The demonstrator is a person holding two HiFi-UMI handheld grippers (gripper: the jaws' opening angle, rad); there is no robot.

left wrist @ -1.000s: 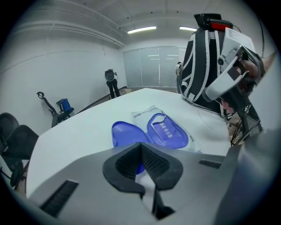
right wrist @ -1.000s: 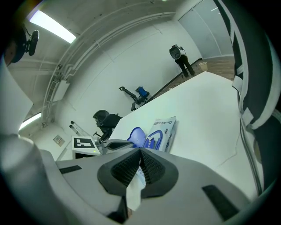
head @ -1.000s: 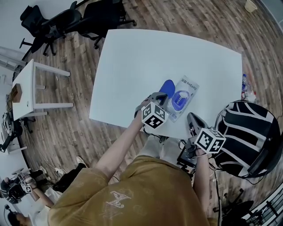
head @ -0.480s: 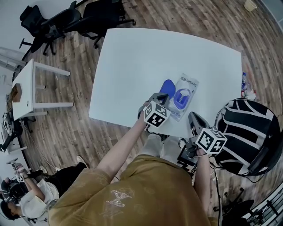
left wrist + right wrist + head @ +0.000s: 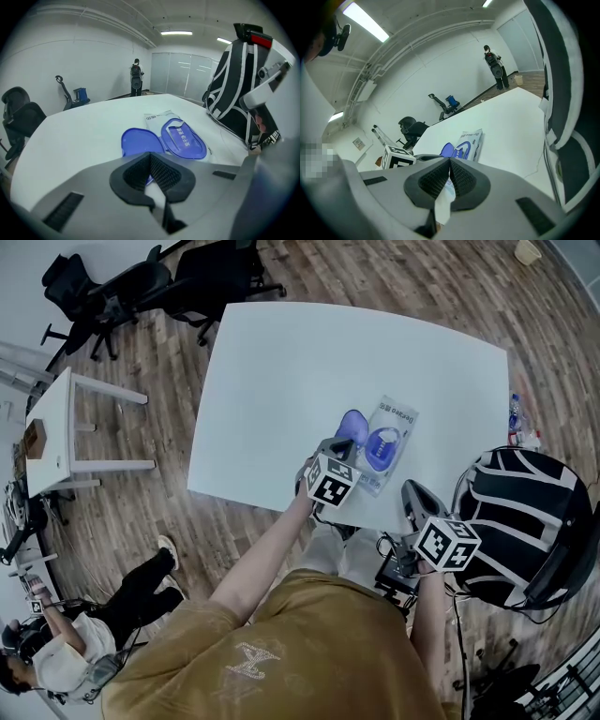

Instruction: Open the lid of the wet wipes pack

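Observation:
The wet wipes pack (image 5: 394, 432) lies near the front right of the white table (image 5: 281, 381). Its blue lid (image 5: 351, 424) is swung open to the pack's left, leaving the blue collar (image 5: 185, 143) bare. My left gripper (image 5: 341, 448) is at the lid's near edge. In the left gripper view its jaws (image 5: 150, 157) are shut, with the lid (image 5: 138, 140) running in under the tips. My right gripper (image 5: 411, 491) hangs at the table's front edge, apart from the pack. It is shut (image 5: 450, 161) on nothing, and the pack (image 5: 471, 140) is ahead of it.
A black-and-white backpack (image 5: 525, 521) stands just off the table's right side, close to my right gripper. Office chairs (image 5: 141, 282) are beyond the far left corner. A small white side table (image 5: 66, 427) stands to the left. A person (image 5: 56, 662) is on the floor at lower left.
My left gripper has rolled and edged slightly right at the lid, which now looks narrower and paler. The right gripper has kept still. The person at lower left has moved.

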